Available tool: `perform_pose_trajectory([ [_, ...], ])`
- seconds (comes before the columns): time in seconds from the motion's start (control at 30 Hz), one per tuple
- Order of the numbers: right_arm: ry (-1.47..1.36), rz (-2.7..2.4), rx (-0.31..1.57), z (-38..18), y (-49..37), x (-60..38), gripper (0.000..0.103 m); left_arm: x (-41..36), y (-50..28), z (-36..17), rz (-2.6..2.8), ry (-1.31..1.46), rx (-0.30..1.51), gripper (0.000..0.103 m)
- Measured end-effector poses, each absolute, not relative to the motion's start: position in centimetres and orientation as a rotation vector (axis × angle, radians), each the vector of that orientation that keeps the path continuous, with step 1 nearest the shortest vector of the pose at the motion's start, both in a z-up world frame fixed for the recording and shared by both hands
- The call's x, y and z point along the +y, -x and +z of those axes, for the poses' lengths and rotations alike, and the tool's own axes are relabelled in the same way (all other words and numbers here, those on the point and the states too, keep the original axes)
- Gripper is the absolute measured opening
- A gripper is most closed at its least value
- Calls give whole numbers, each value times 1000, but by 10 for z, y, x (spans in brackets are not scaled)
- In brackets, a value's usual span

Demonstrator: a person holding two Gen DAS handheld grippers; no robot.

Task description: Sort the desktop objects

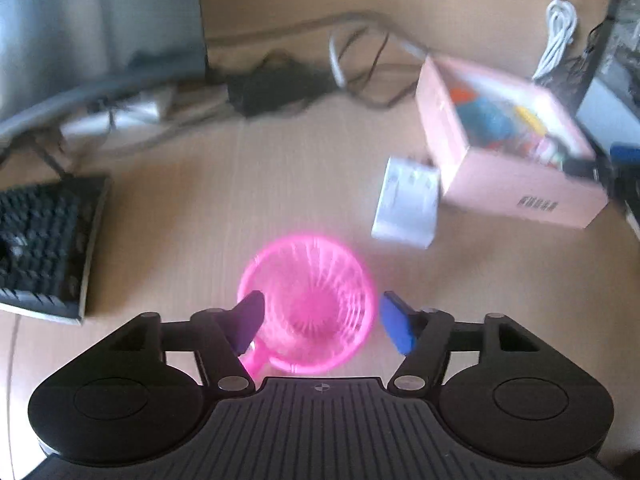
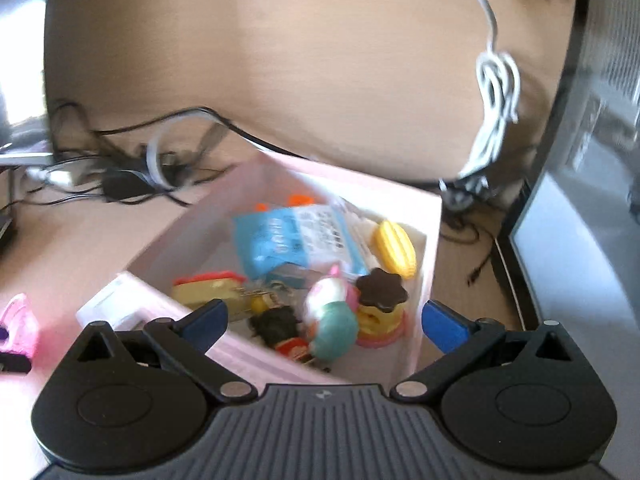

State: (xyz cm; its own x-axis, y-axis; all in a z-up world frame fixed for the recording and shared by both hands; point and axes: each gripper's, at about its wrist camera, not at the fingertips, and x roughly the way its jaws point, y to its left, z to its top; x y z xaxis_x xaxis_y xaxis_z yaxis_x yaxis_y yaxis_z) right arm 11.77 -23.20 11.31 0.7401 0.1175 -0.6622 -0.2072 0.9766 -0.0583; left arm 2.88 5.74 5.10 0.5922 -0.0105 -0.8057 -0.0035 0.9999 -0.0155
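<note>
A pink plastic basket [image 1: 312, 280] with a small handle sits between the fingers of my left gripper [image 1: 320, 308]. Both pads touch its rim, so the gripper is shut on it above the wooden desk. The same basket [image 2: 18, 328] shows at the far left of the right wrist view. My right gripper [image 2: 324, 312] hangs wide open over an open pink box [image 2: 424, 280] and holds nothing. In the box lie a blue packet [image 2: 288, 236], a yellow toy [image 2: 394, 248], a teal and pink doll [image 2: 334, 320] and other small toys. The pink box [image 1: 520, 192] stands to the basket's upper right.
A small white box [image 1: 406, 204] lies against the pink box's left side. At the left are a black keyboard [image 1: 44, 240] and a monitor [image 1: 100, 20]. Tangled dark cables [image 1: 280, 80] run along the back. A coiled white cable [image 2: 494, 120] hangs at the right, beside a dark case [image 2: 580, 240].
</note>
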Motion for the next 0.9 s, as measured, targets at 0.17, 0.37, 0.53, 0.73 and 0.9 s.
perform_pose_trajectory([
  [0.17, 54, 225, 737, 124, -77, -243, 103, 29, -42, 72, -85, -33, 816, 86],
  [0.37, 17, 217, 768, 124, -32, -247, 103, -15, -103, 37, -152, -231, 887, 82],
  [0.53, 19, 168, 744, 127, -6, -261, 103, -8, -135, 20, -158, -159, 991, 75],
  [0.73, -31, 99, 782, 117, 2, -281, 103, -11, -111, 19, -186, -175, 986, 53],
  [0.9, -2, 137, 830, 100, 7, -276, 103, -12, -65, 21, -199, -178, 1005, 53],
])
